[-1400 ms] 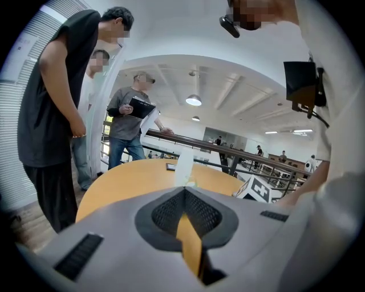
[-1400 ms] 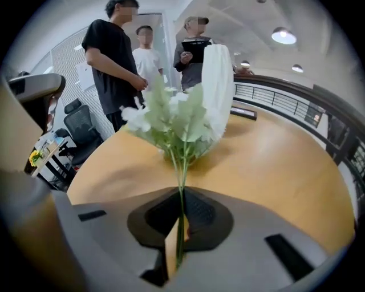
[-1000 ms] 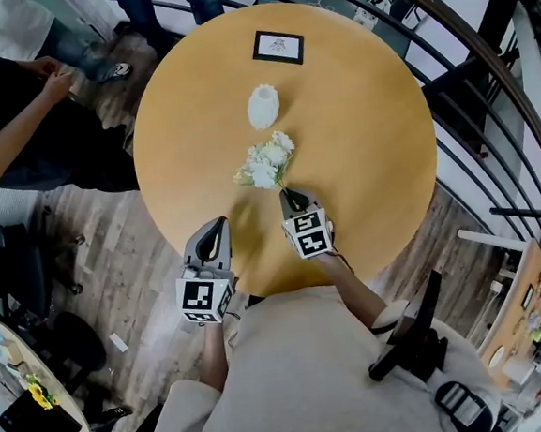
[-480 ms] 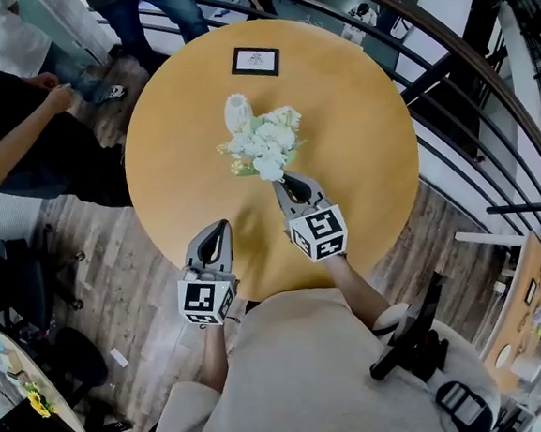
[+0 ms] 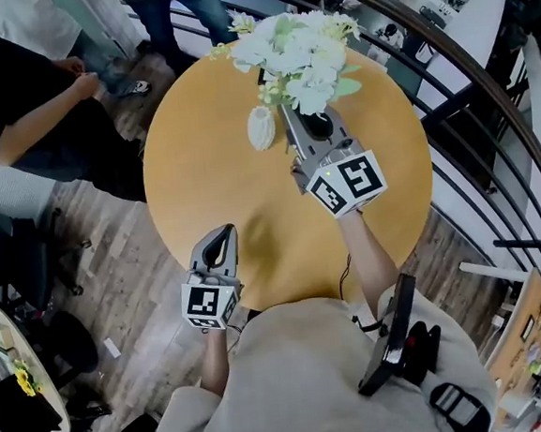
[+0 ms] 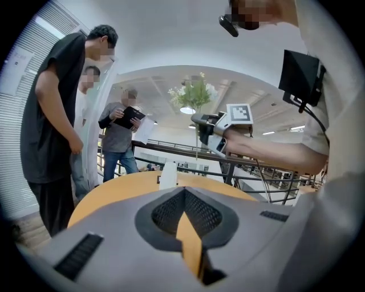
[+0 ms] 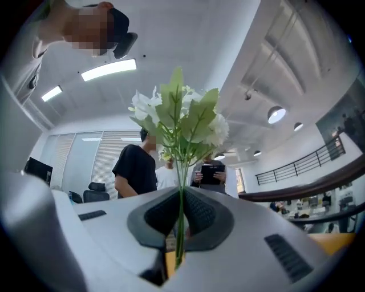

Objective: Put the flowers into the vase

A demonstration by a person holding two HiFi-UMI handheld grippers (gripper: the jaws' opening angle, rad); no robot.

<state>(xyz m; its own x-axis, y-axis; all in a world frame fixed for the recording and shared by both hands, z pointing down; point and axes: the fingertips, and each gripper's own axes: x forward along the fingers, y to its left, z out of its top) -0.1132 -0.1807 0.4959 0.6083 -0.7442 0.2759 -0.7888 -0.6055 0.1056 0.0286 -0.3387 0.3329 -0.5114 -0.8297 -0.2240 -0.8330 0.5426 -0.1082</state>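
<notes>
The flowers are clamped by the stems in the right gripper, high beside the white vase on the table. The left gripper is closed on nothing at the near edge.

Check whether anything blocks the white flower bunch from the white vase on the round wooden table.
Nothing visible does. The right gripper holds the white flower bunch raised beside the white vase, with bare table around it.

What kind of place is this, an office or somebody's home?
Most likely an office, seemingly on an upper level: a round wooden table stands beside a dark railing, with an office chair and window blinds behind.
</notes>
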